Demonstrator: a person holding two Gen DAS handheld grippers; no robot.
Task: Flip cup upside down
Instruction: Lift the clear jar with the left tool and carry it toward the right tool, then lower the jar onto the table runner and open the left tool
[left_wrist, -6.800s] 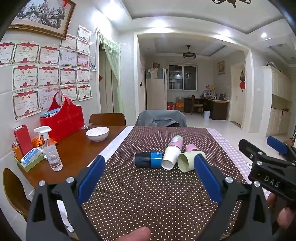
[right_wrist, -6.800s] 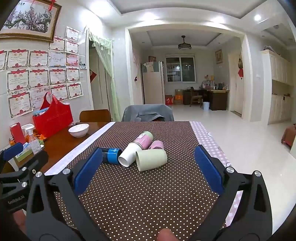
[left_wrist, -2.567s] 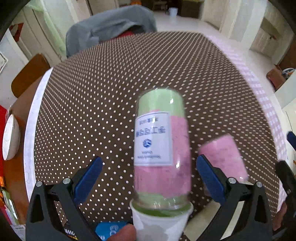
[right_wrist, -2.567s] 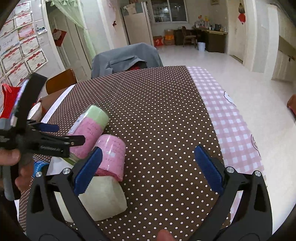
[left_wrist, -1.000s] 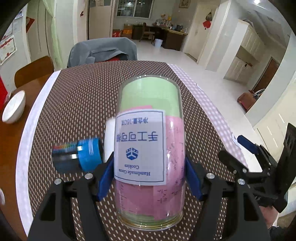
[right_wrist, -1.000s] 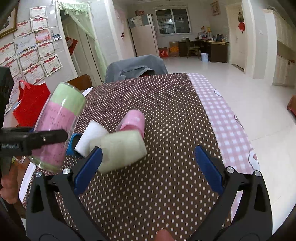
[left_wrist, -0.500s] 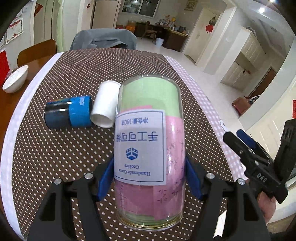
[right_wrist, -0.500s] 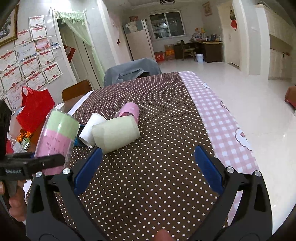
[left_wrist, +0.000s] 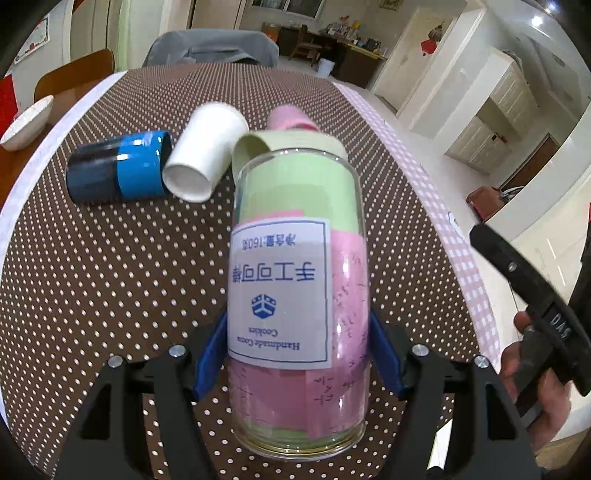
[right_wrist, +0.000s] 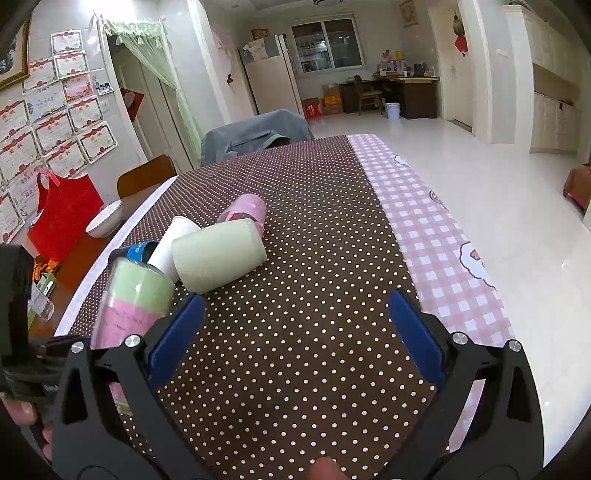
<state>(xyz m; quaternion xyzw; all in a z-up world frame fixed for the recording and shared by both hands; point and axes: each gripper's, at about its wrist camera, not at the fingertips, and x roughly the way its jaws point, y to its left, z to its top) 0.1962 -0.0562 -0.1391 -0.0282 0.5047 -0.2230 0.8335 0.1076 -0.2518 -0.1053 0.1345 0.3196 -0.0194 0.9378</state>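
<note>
My left gripper (left_wrist: 295, 354) is shut on a clear cup (left_wrist: 297, 295) with pink and green paper inside and an upside-down white label. The cup stands upside down, its rim at or just above the dotted cloth (left_wrist: 110, 277). It also shows in the right wrist view (right_wrist: 129, 306). Behind it lie a blue-black cup (left_wrist: 118, 171), a white cup (left_wrist: 205, 151), a pale green cup (right_wrist: 218, 253) and a pink cup (right_wrist: 245, 210), all on their sides. My right gripper (right_wrist: 293, 332) is open and empty, to the right of the held cup.
A white bowl (right_wrist: 105, 218) and a red bag (right_wrist: 62, 218) sit on the bare wood at the left. A chair with a grey cover (right_wrist: 255, 133) stands at the table's far end. The pink checked cloth edge (right_wrist: 436, 240) runs along the right side.
My left gripper has carried the held cup lower and closer to the lying cups. The right gripper has shifted slightly and stays open.
</note>
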